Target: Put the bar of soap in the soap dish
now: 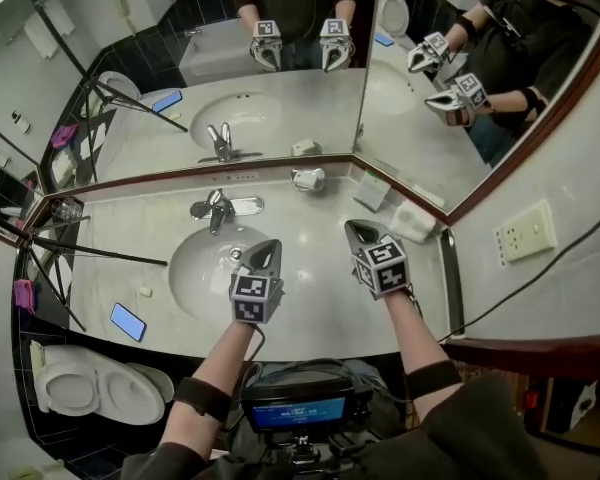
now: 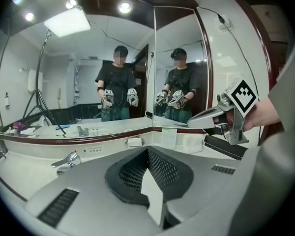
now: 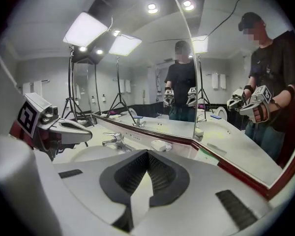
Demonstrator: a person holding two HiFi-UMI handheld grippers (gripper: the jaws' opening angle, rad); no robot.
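Vanity counter (image 1: 315,223), seen from above. My left gripper (image 1: 268,248) hovers over the right rim of the basin (image 1: 202,268), and my right gripper (image 1: 358,228) hovers just beside it over the bare counter, both well short of the back edge. In each gripper view the jaws are pressed together with nothing between them. The soap dish (image 1: 294,179) sits at the counter's back edge against the mirror, just right of the faucet (image 1: 218,208). A pale bar of soap (image 2: 134,141) appears to lie in it, so I judge the task done or nearly so. The main risk is the bar itself: I cannot tell whether it lies flat, and a slick bar set askew could slide over the dish's low rim onto the counter or toward the basin. A second risk is mine: reaching back in to check or straighten it with closed jaws could nudge the bar out, shift the dish, or clip the faucet lever standing close by.
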